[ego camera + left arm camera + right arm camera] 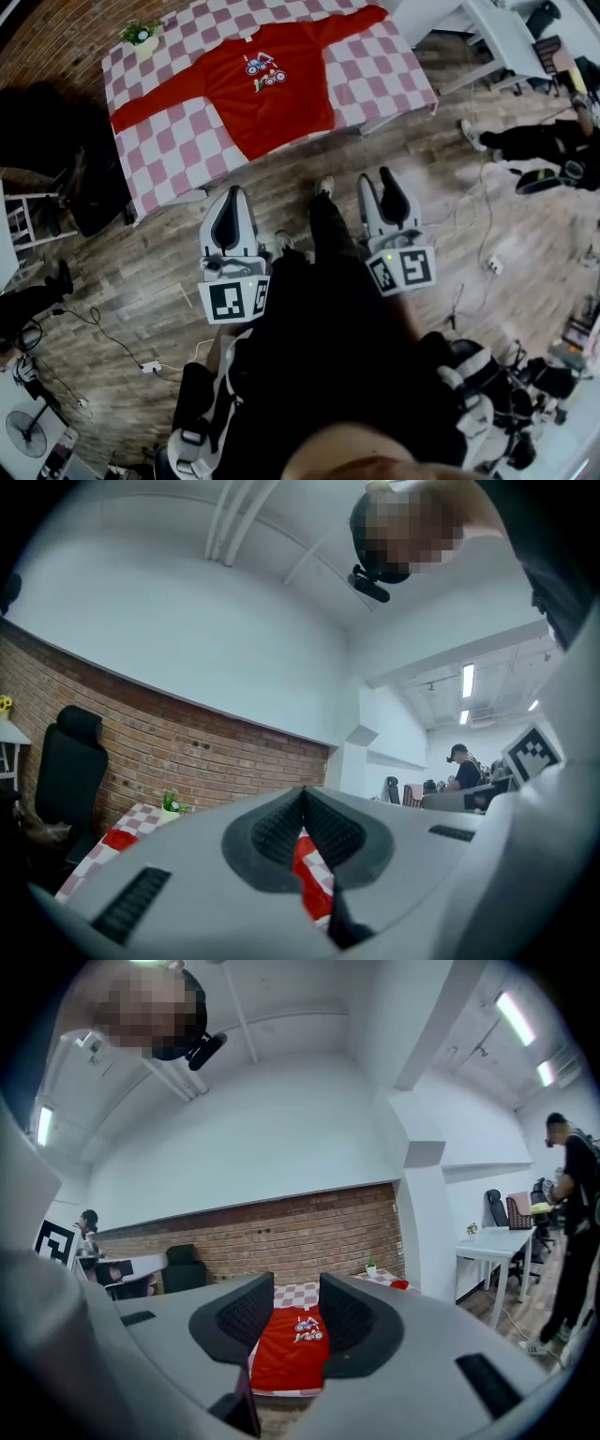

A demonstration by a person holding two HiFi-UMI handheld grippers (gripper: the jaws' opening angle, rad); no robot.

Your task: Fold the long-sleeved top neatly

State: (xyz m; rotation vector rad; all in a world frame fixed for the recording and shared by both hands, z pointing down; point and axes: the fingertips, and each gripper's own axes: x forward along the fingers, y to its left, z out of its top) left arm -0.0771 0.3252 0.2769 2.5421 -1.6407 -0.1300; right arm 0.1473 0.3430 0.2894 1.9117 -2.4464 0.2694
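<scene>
A red long-sleeved top (267, 89) lies spread flat, front up, on a surface covered with a red-and-white checked cloth (375, 84). Both sleeves are stretched out to the sides, a small printed graphic shows on the chest, and the hem reaches the edge nearest the person. A small potted plant (141, 37) stands at a far corner of the surface, clear of the top. The person stands on the wooden floor (141, 281), well back from the surface, with both grippers held out in front and nothing in either. The left gripper (233, 197) has its ribbed fingers (272, 832) pressed together with no gap and nothing between them; past them a strip of the red top and checked cloth shows in the distance. The right gripper (379, 180) has its fingers (352, 1321) standing apart, and the top is framed in the gap between them, far off and untouched. A brick wall (187, 752) runs behind the surface, and a black office chair (67, 771) stands near it.
</scene>
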